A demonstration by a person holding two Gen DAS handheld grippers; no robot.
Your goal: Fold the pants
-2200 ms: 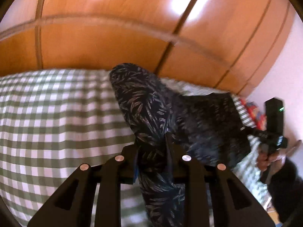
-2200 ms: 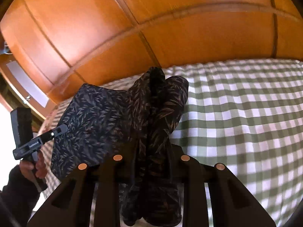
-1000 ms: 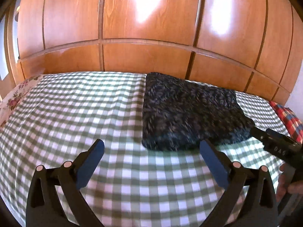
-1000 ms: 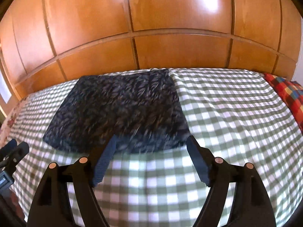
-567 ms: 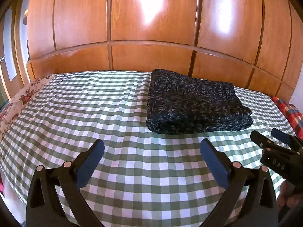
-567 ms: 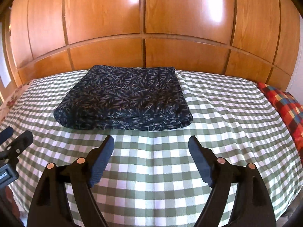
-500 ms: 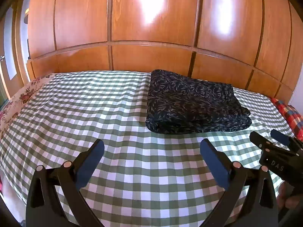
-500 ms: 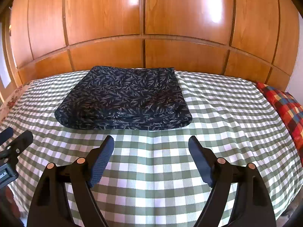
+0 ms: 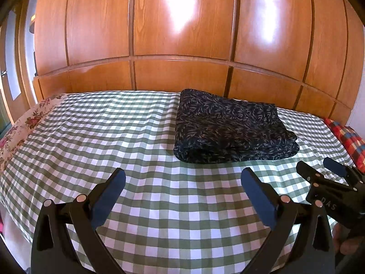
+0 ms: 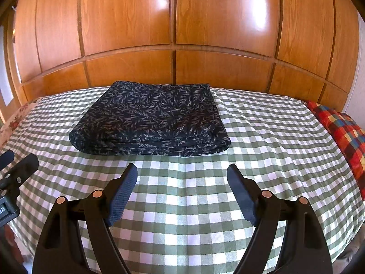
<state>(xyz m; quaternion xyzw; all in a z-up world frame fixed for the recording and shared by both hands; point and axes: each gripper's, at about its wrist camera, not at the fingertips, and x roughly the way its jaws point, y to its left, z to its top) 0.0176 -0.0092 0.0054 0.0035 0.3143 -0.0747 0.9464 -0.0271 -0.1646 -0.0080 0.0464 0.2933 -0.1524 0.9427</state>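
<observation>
Two seconds ago both tools clamped the dark leaf-print pants [image 10: 150,118]; now the pants lie folded on the bed [image 10: 205,194], released. The left hand-held gripper [image 9: 182,182] and right hand-held gripper [image 10: 182,178] stand wide open and empty, apart from the cloth. A wooden wardrobe [image 10: 173,22] rises behind; a plaid pillow [image 10: 342,132] lies right. The stack's long axis runs across the bed, fold edge toward the cameras.

Folded dark leaf-print pants [image 10: 150,118] on bed
</observation>
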